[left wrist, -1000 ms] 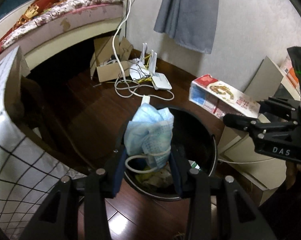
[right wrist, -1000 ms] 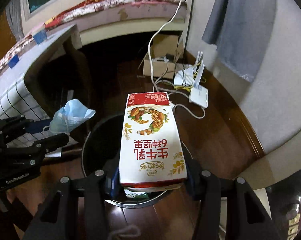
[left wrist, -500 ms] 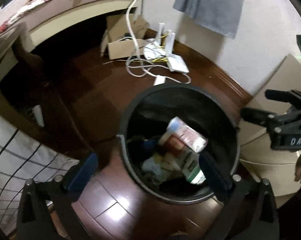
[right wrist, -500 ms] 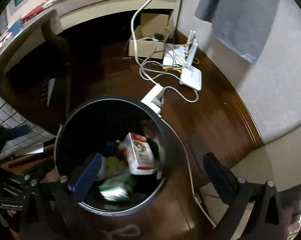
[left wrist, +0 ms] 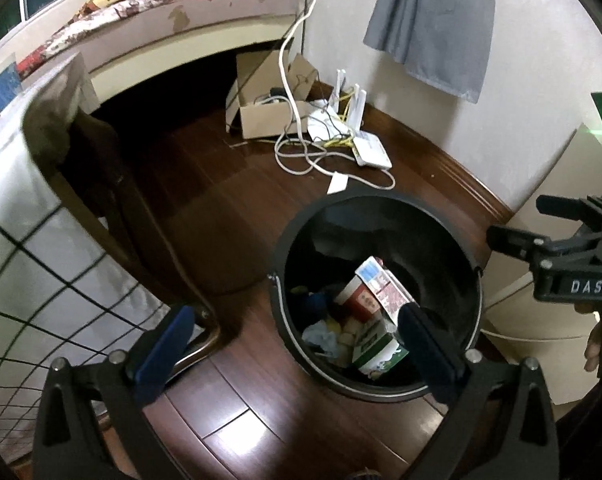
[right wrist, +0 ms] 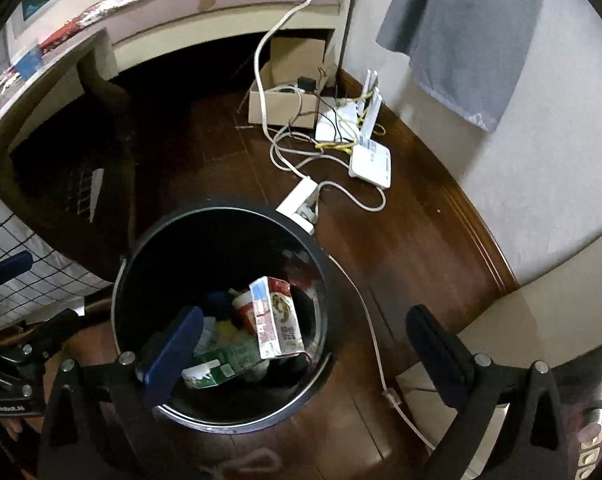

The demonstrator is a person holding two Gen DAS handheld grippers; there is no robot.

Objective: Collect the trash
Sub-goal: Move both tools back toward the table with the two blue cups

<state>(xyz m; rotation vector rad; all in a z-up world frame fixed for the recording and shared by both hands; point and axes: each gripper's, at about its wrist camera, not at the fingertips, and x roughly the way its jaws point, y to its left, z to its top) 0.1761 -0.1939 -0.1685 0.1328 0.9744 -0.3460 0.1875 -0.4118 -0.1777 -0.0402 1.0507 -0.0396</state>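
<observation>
Both tongs empty over bin.
I see left tongs (left wrist: 297,344) and right tongs (right wrist: 301,340) spread wide; milk carton (right wrist: 275,322) lies below in bin (right wrist: 141,248). Risk: lowering clips the rim, tipping it.

A white router (right wrist: 371,162) and cardboard box (right wrist: 285,110) sit by the wall.

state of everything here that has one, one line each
left gripper: open, empty
right gripper: open, empty
trash bin: upright, no lid, partly filled
milk carton: inside the bin, tilted on other trash
cardboard box: open, cables running into it
grey cloth: hanging on the wall
</observation>
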